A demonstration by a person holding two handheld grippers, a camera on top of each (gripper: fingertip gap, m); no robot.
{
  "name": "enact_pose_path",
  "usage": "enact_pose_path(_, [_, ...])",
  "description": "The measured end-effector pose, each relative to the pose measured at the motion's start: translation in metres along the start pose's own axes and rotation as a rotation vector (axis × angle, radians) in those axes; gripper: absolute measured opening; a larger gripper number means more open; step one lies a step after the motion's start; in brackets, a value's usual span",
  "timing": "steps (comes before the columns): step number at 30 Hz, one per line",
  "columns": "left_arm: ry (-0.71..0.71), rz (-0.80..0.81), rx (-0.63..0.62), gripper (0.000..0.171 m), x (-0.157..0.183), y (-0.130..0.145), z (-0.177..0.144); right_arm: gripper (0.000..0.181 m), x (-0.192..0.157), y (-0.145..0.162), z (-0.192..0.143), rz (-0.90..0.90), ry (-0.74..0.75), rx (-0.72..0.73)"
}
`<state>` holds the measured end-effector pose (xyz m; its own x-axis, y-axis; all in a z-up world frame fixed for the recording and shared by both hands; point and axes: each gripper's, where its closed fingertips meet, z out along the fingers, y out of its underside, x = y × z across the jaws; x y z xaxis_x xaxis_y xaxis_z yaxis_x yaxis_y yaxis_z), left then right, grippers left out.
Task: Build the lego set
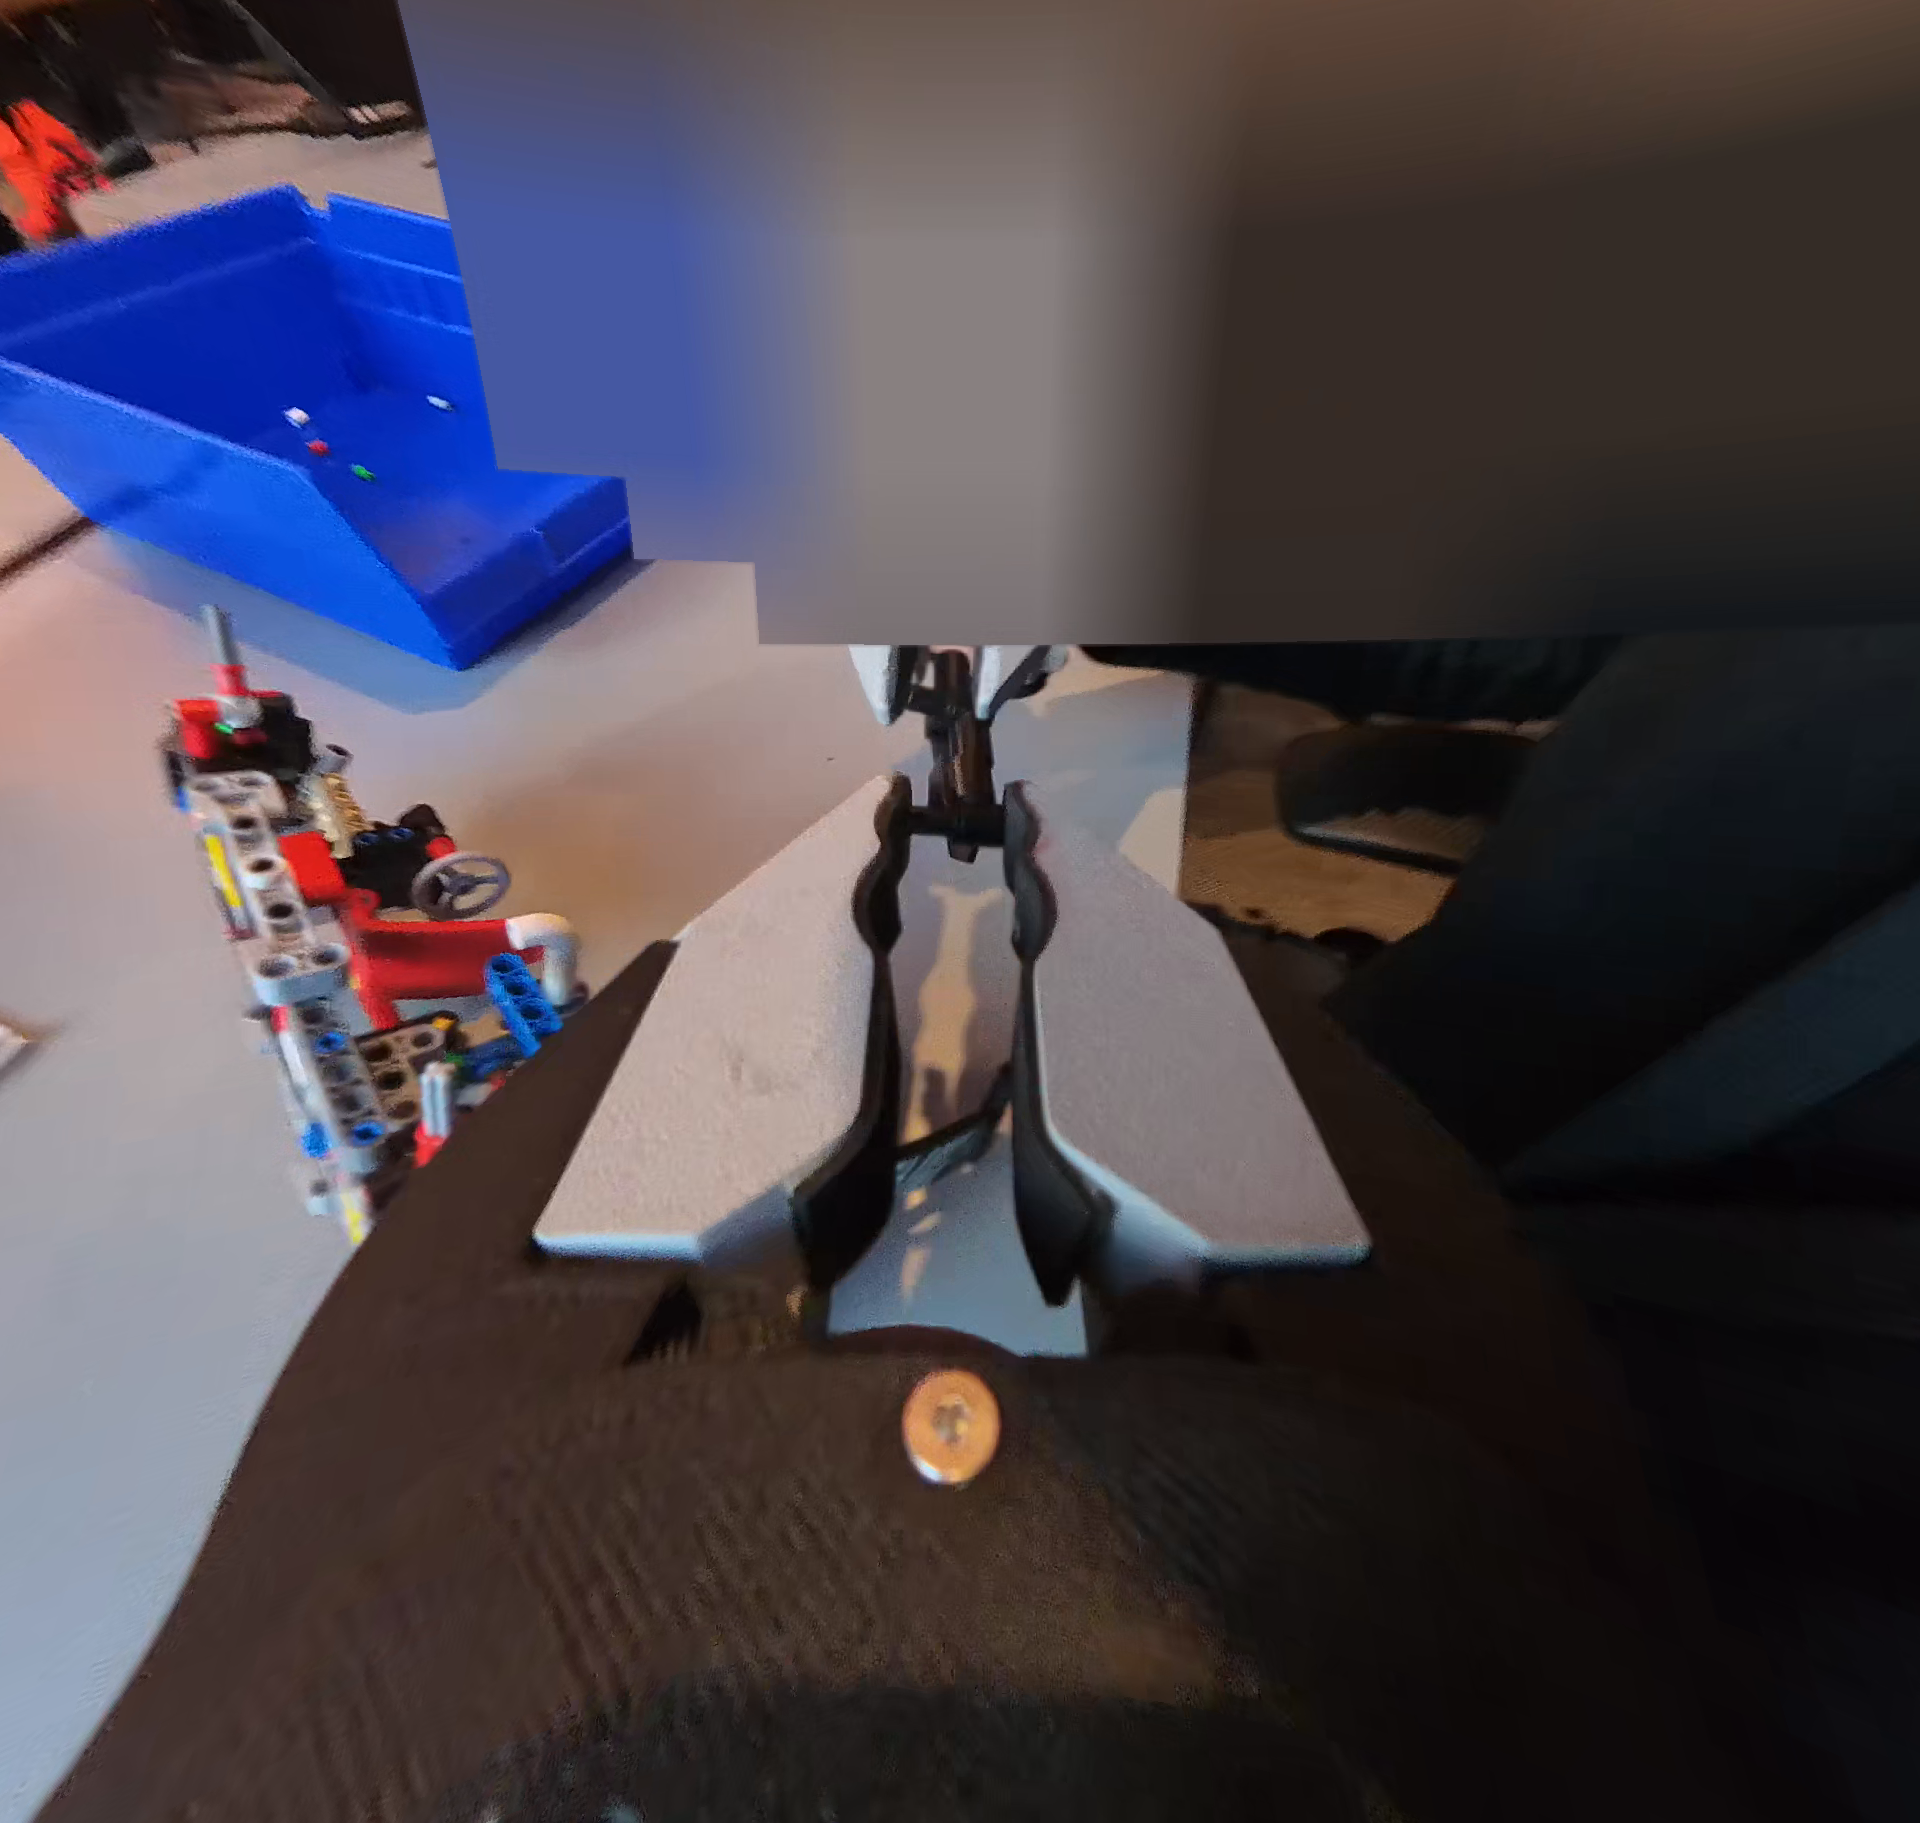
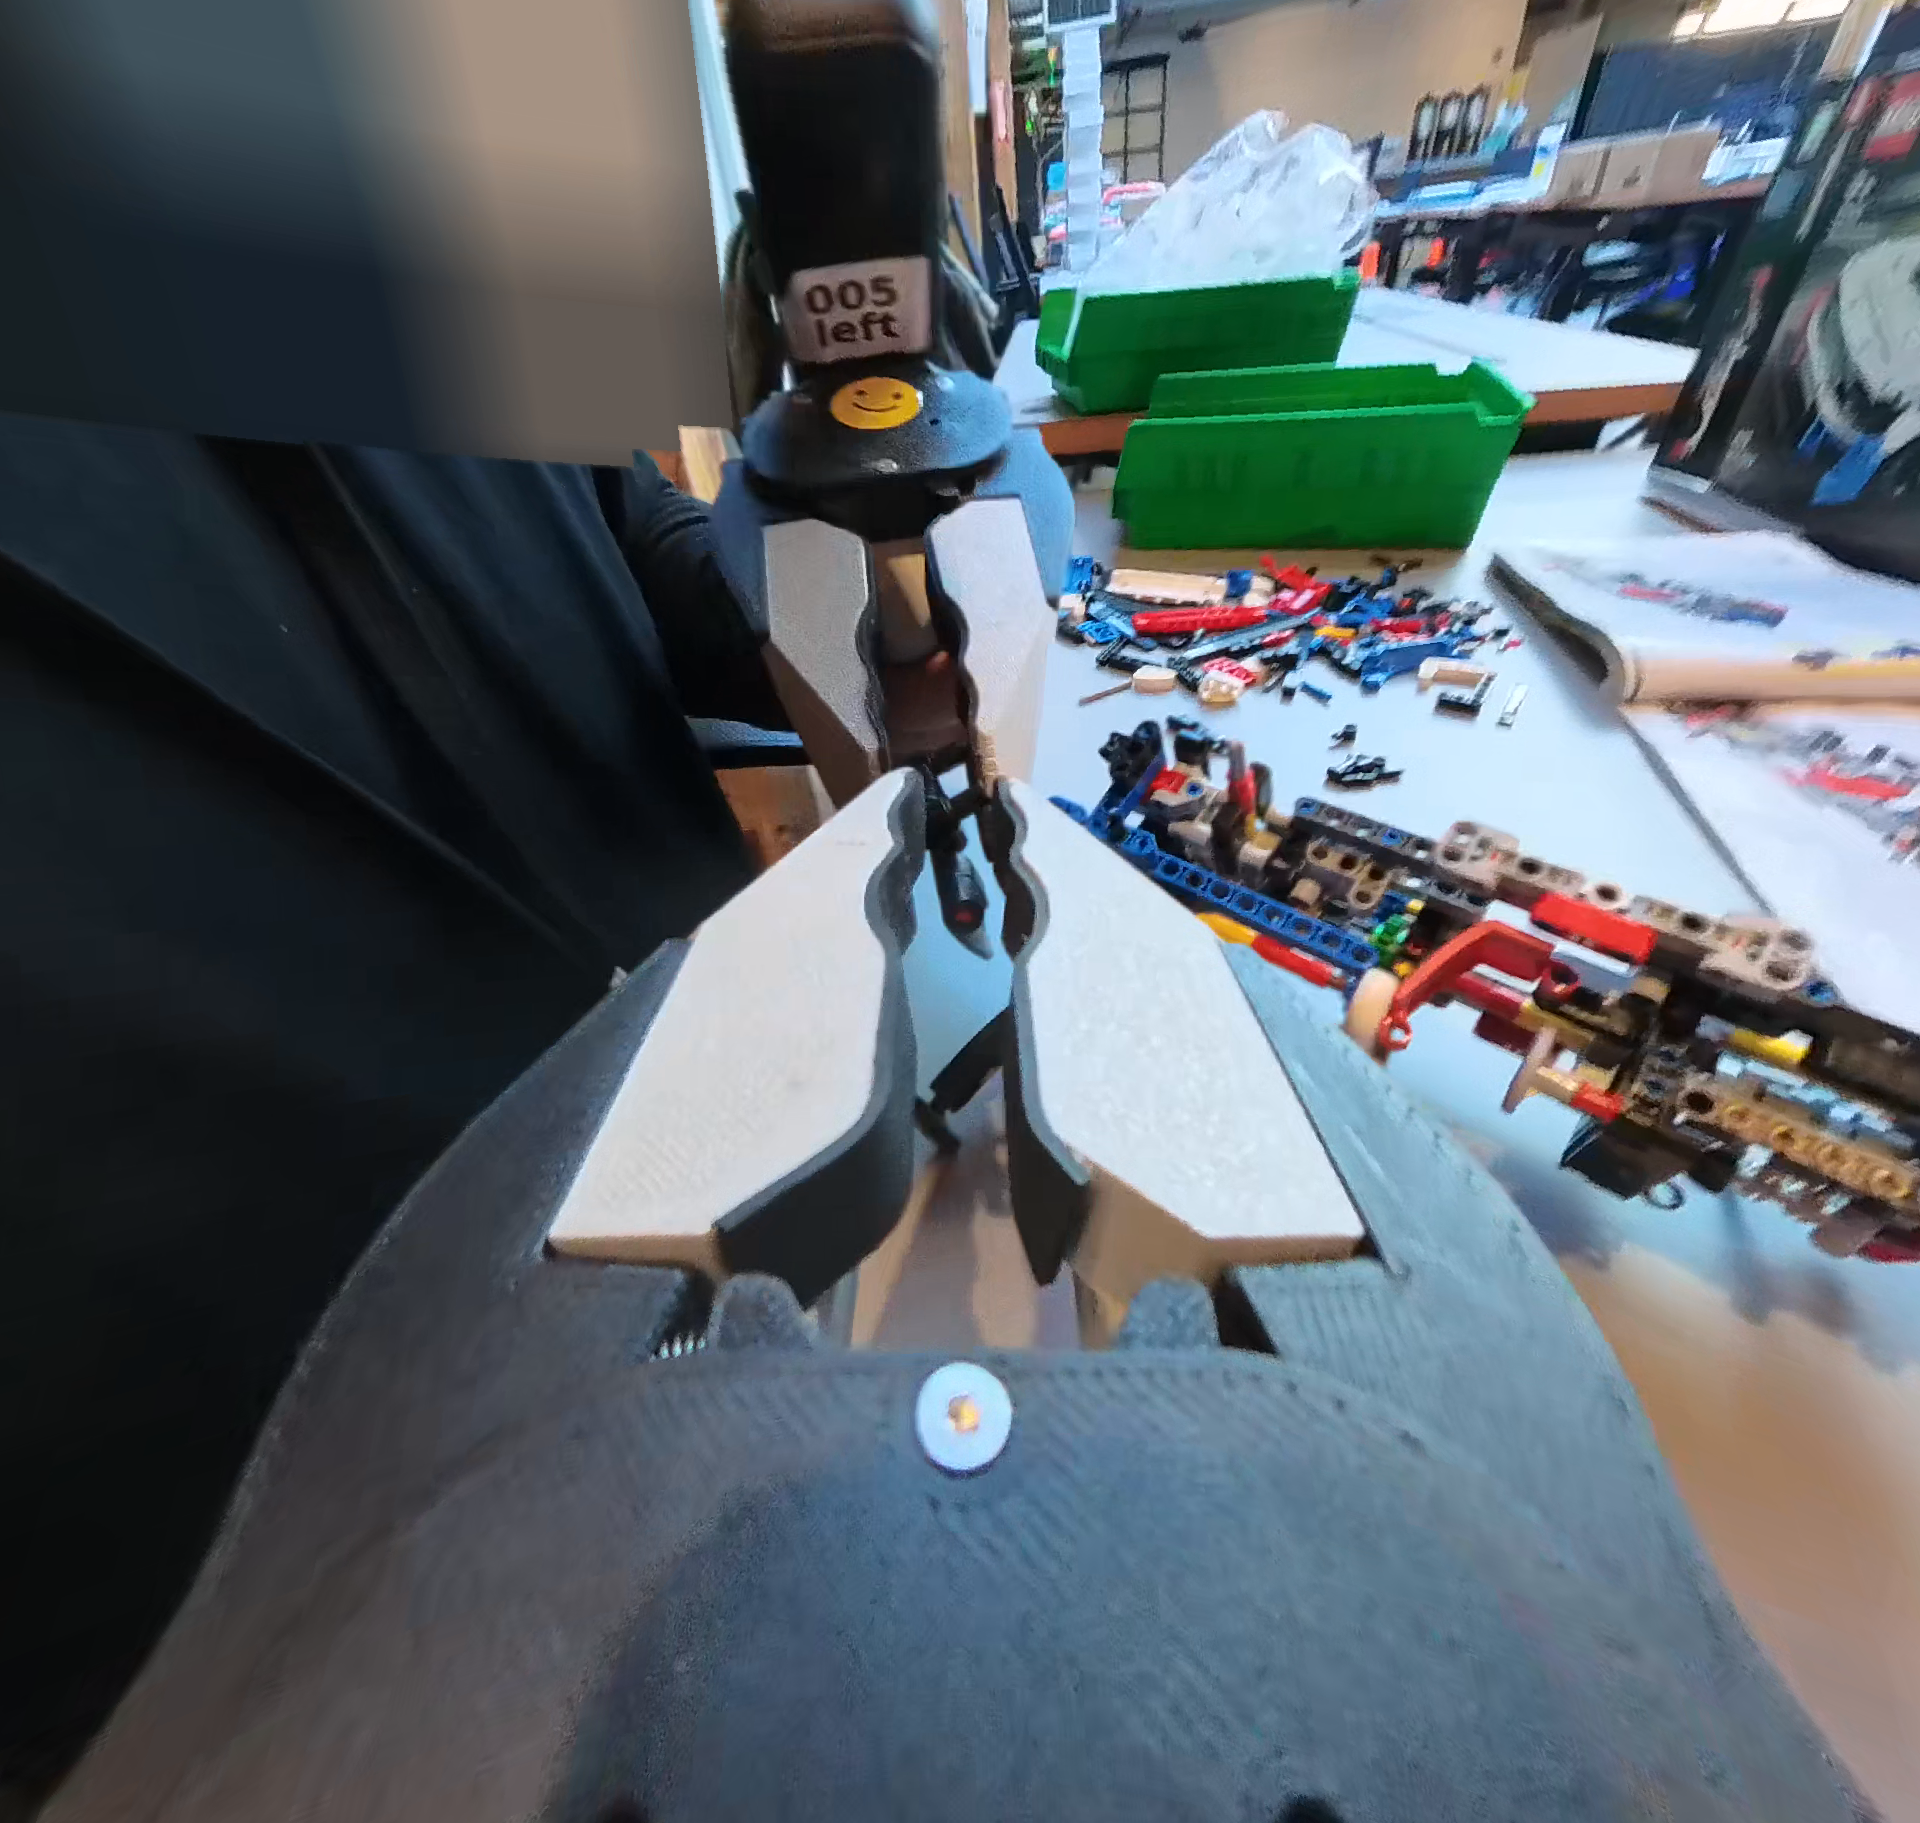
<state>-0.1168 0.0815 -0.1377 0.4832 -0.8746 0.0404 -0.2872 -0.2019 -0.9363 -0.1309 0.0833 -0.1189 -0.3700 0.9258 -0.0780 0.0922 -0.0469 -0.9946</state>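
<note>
Your left gripper (image 1: 956, 817) and right gripper (image 2: 961, 823) meet tip to tip above the near edge of the table (image 1: 644, 734), and both pinch the same small black lego piece (image 1: 956, 786). Each pair of fingers is narrowed to a slim gap and closed on that piece at the very tips. In the right wrist view the piece runs down between your fingertips and shows a red spot on its lower part.

The half-built lego model (image 2: 1507, 952), a long frame of grey, blue, black and red beams, lies on the table beside the grippers, apart from both. In the left wrist view it sits to the left of your fingers, with a grey steering wheel (image 1: 460, 882) on it.

Beyond the model a pile of loose lego parts (image 2: 1278, 630) is spread on the table, and an open instruction booklet (image 2: 1714, 630) lies toward the far right edge.

A blue bin (image 1: 260, 443) stands behind the model and holds a few tiny parts on its floor. Two green bins (image 2: 1309, 464) stand past the loose parts; the farther one holds a crumpled clear plastic bag (image 2: 1247, 194).
</note>
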Motion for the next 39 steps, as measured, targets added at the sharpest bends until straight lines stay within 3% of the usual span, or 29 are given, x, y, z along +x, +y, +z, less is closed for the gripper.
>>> enact_pose_path(6, [0.138, -0.257, 0.041, 0.015, 0.005, -0.001, 0.000, 0.009, -0.001, 0.001, -0.001, -0.144, 0.055, -0.041])
enact_pose_path(11, [0.116, -0.292, 0.018, 0.015, -0.003, 0.004, -0.001, 0.029, 0.001, -0.006, -0.008, -0.188, 0.104, -0.063])
enact_pose_path(17, [0.200, -0.409, 0.032, 0.015, 0.000, 0.003, -0.002, 0.018, 0.004, 0.006, -0.004, -0.428, 0.222, -0.289])
enact_pose_path(20, [0.300, -0.518, 0.036, 0.015, 0.007, 0.001, -0.004, 0.020, 0.003, 0.011, 0.003, -0.474, 0.223, -0.340])
enact_pose_path(26, [0.317, -0.627, 0.063, 0.015, 0.001, 0.001, -0.008, 0.019, 0.009, 0.015, 0.006, -0.582, 0.290, -0.421])
enact_pose_path(30, [0.293, -0.606, 0.070, 0.015, -0.002, 0.002, -0.010, 0.013, 0.010, 0.019, -0.002, -0.427, 0.253, -0.383])
enact_pose_path(35, [0.298, -0.607, 0.086, 0.015, -0.001, 0.000, -0.012, 0.006, 0.005, 0.016, -0.002, -0.208, 0.163, -0.224])
enact_pose_path(39, [0.289, -0.598, 0.132, 0.016, -0.002, -0.002, -0.016, 0.004, 0.002, 0.017, 0.002, 0.077, 0.006, -0.114])
